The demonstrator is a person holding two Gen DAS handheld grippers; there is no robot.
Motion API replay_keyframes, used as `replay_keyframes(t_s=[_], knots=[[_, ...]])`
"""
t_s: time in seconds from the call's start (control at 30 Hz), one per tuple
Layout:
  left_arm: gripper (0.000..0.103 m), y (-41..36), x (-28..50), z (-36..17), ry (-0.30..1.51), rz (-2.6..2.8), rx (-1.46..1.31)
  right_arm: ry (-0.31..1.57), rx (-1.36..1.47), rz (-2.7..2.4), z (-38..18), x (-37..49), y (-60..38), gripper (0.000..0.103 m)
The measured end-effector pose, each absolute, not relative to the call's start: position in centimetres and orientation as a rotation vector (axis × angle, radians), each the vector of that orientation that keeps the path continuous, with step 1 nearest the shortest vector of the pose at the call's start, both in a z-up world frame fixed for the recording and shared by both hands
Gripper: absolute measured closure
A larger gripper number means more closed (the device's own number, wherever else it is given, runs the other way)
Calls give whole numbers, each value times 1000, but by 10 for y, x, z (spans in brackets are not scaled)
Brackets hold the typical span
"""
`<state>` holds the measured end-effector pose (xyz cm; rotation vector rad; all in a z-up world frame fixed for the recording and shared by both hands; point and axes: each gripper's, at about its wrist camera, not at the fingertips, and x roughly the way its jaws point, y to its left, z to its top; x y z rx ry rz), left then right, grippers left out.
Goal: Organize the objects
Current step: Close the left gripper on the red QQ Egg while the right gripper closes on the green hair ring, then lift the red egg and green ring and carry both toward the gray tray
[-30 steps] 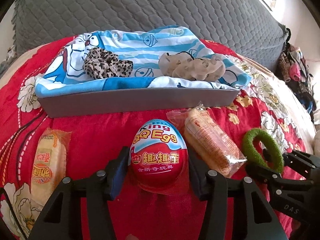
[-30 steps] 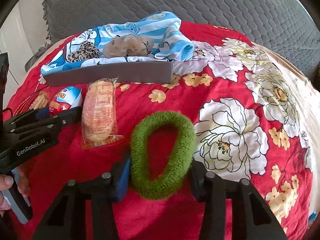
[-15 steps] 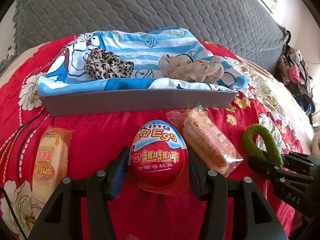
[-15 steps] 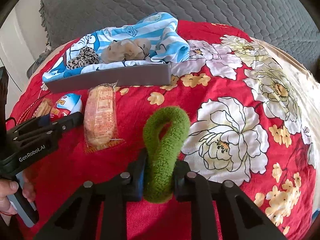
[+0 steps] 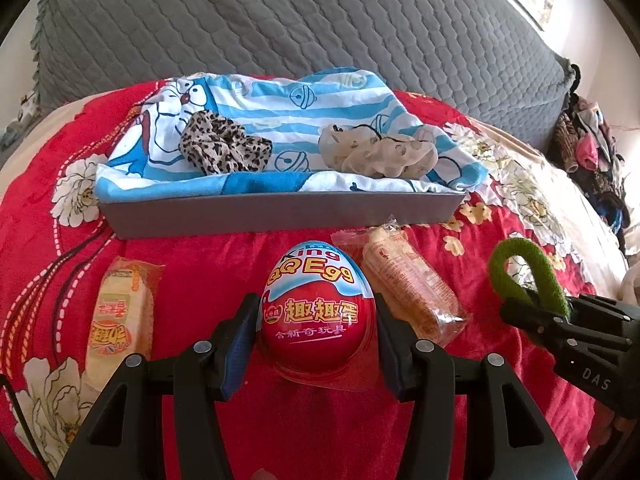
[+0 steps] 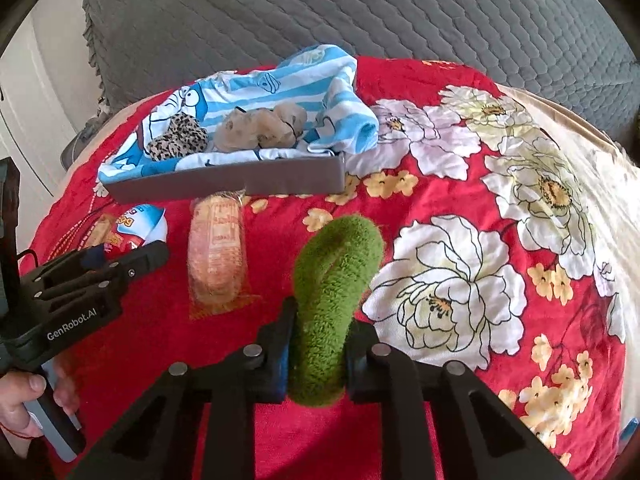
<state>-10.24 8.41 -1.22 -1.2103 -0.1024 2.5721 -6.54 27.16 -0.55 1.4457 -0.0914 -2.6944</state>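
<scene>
My left gripper point(image 5: 316, 332) has its fingers on both sides of a red and blue toy egg point(image 5: 318, 312) that rests on the red floral blanket. My right gripper point(image 6: 318, 344) is shut on a fuzzy green hair tie point(image 6: 334, 292), squeezed flat and lifted off the blanket; it also shows in the left wrist view point(image 5: 528, 272). A grey tray point(image 5: 280, 212) lined with a blue striped cloth holds a leopard scrunchie point(image 5: 222, 148) and a beige scrunchie point(image 5: 380, 152). The tray shows in the right wrist view point(image 6: 240, 178) too.
A wrapped orange snack point(image 5: 412, 284) lies right of the egg, and a yellow wrapped snack point(image 5: 120, 316) lies to its left. A grey quilted cushion point(image 5: 320, 28) stands behind the tray. Clothes point(image 5: 588, 152) pile at the far right.
My right gripper has closed on the green hair tie, flattened its loop and raised it. The left gripper has stayed around the egg, with the view shifting slightly.
</scene>
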Motion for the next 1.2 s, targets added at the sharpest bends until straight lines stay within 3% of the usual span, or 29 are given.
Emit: replay_keyframes(t_s=[1.2], knots=[[47,50,-72,75,-131,2721,-1023,-9,1042,-2734,93,-56,215,83]])
